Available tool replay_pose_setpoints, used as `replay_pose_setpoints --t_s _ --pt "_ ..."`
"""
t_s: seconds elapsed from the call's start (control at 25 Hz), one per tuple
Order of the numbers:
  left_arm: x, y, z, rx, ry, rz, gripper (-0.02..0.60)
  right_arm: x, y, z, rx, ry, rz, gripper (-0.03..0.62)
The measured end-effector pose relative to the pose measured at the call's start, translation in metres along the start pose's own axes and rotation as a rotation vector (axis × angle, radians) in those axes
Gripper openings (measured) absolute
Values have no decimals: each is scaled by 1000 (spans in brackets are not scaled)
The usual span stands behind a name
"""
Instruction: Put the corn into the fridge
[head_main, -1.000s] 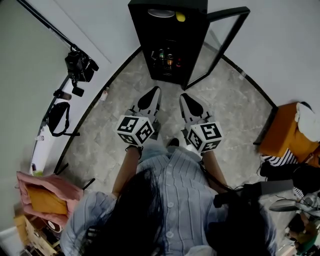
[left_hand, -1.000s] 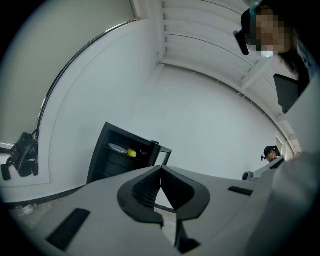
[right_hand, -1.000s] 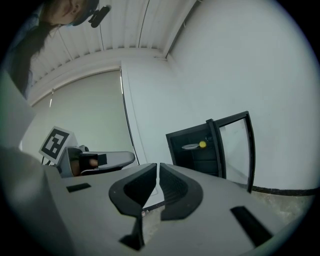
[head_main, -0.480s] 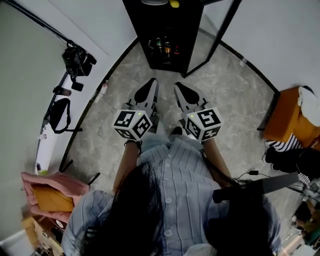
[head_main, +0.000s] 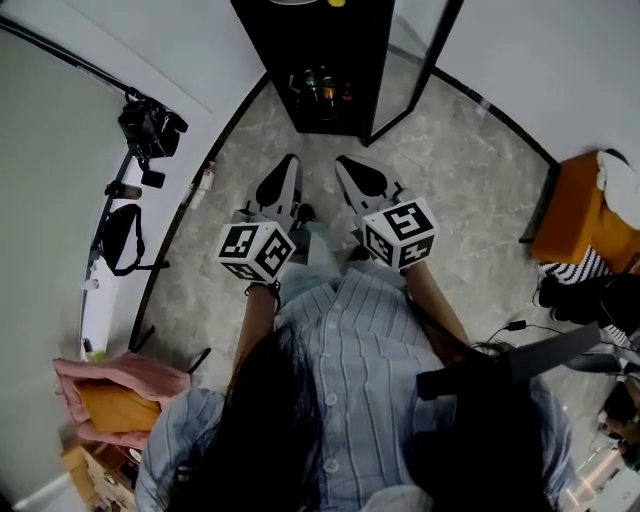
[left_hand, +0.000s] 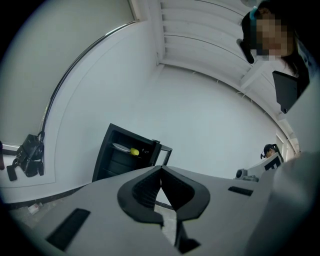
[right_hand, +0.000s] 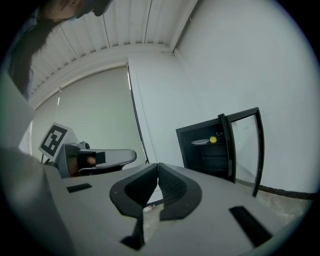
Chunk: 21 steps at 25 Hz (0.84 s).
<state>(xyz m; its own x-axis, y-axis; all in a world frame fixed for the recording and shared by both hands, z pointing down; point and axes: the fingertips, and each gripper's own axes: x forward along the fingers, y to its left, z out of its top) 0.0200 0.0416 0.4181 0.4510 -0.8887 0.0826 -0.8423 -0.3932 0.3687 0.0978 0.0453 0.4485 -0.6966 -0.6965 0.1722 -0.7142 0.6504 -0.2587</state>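
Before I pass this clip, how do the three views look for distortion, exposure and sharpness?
Head view: evenly lit, sharp; wide lens bows the floor border, fridge interior dark. Left gripper view: heavy fisheye, black corners, mosaic patch top right. Right gripper view: same fisheye, black corners; corn tiny but distinct.

fridge (head_main: 305, 40): black | corn (right_hand: 213, 140): yellow | shirt (head_main: 370, 360): blue striped | floor (head_main: 460, 190): grey marbled

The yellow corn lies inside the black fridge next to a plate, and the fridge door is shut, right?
Not quite: the door stands open, as the right gripper view shows. The corn does lie inside the black fridge next to the plate.
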Motion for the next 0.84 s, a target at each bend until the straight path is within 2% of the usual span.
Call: replay_pose_setpoints --t_s 0.84 --pt "-6 22 5 17 9 30 9 29 8 3 -1 9 30 18"
